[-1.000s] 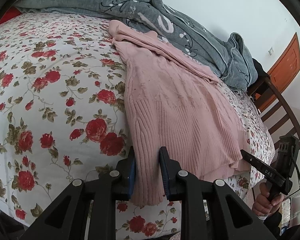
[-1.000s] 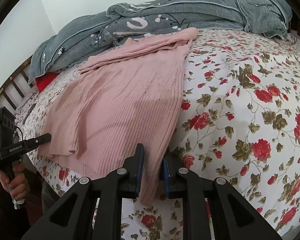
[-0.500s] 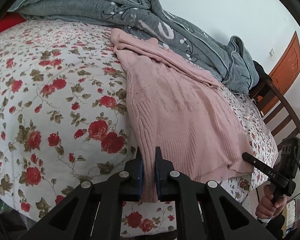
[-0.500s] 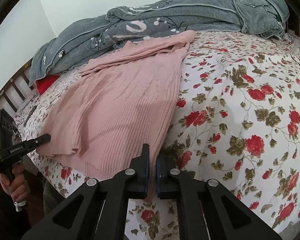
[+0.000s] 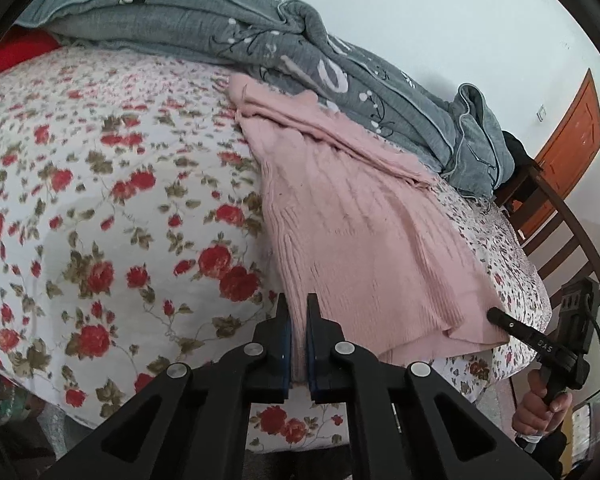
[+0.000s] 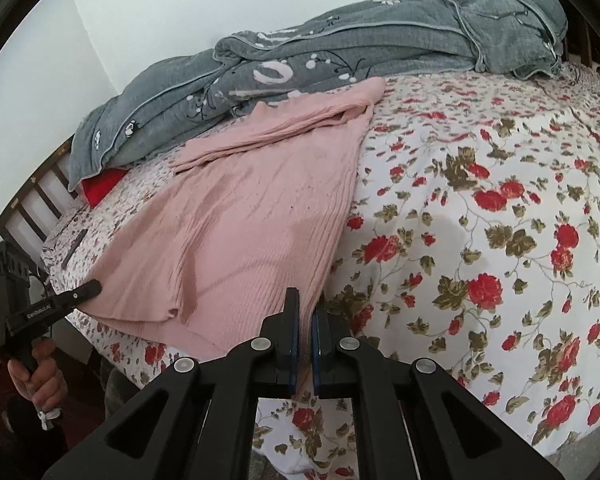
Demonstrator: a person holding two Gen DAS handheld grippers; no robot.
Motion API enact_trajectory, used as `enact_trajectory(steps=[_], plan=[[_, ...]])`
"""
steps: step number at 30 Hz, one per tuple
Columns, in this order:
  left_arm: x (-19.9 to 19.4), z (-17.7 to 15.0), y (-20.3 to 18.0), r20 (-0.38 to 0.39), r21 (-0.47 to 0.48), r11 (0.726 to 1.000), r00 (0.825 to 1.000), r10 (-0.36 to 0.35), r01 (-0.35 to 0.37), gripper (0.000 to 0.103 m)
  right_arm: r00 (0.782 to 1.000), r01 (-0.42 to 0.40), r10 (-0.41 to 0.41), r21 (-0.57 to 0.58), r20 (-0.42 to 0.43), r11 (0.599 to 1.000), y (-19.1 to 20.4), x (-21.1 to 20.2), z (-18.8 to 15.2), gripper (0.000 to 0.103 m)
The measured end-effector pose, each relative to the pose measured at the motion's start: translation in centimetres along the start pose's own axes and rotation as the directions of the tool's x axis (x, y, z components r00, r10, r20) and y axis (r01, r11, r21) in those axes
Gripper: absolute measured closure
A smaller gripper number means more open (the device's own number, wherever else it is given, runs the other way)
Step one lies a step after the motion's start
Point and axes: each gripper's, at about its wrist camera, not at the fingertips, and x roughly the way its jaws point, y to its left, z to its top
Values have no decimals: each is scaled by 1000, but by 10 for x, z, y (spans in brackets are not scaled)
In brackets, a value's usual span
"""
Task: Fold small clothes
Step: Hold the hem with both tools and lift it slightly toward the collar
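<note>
A pink ribbed knit sweater [image 5: 352,232] lies flat on the floral bed, its hem at the near bed edge. My left gripper [image 5: 297,312] is shut on the hem's left corner. My right gripper [image 6: 305,308] is shut on the hem's right corner of the same sweater [image 6: 252,224]. Each gripper shows in the other's view: the right one [image 5: 496,315] at the far hem corner, the left one [image 6: 94,287] likewise. The sweater's sleeves are folded in near the collar.
A grey quilt [image 5: 260,40] is bunched along the wall behind the sweater; it also shows in the right wrist view [image 6: 340,40]. A red pillow [image 5: 20,50] lies at the left. A wooden footboard [image 5: 560,240] and a brown door [image 5: 568,144] stand at the right.
Both grippers have closed onto the sweater's hem corners and drawn back slightly toward the bed edge. The sweater's hem is now pinched and pulled a little taut.
</note>
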Motion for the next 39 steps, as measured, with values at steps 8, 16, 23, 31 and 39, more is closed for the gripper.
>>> enact_trajectory(steps=[8,16,23,31,39], plan=[[23,-8,0,-89,5,1000,996,7,-6,85,996,-29,34,60,-84,998,-18,13,-14,95],[28,-10,0,-83,-14,1000,997,8,-9,84,993,-59,67,78,-101,995,-14,22,-15,80],[10,-5,-3,-22,-6,1000,1000,4,-4,96,995,-60,65,64,-78,996,-8,20,-13,97],[-15,2,-11,51,18,1000,999,-7,7,97,999,-38,37,19,4,999,1,-8,-9,98],[-34,0,-10,75,-2,1000,997,-28,29,97,998,-47,46,8,45,999,3,-34,-3,98]])
